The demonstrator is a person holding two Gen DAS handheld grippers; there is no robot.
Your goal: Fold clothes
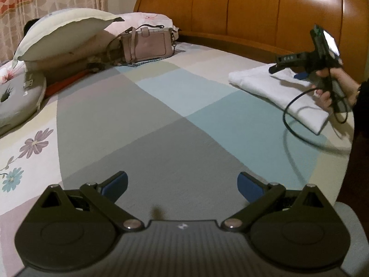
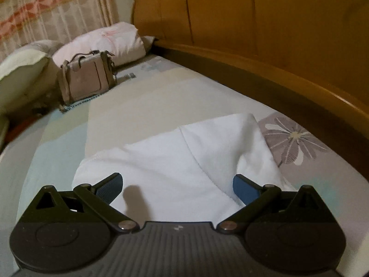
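A white garment (image 1: pixel 274 90) lies folded into a flat packet at the right side of the bed, close to the wooden headboard. In the right wrist view the same white garment (image 2: pixel 184 157) fills the middle, with one corner bunched up at the right. My right gripper (image 2: pixel 178 188) hovers open just above its near edge, nothing between the blue pads. A hand holds that right gripper (image 1: pixel 288 70) over the garment in the left wrist view. My left gripper (image 1: pixel 183 185) is open over bare patchwork bedspread, well left of the garment.
A pink handbag (image 1: pixel 147 45) stands against pillows (image 1: pixel 62 32) at the bed's far left. A grey round cushion (image 1: pixel 16 97) lies at the left edge. The orange wooden headboard (image 1: pixel 253 11) runs along the back. A black cable (image 1: pixel 290 120) trails from the right gripper.
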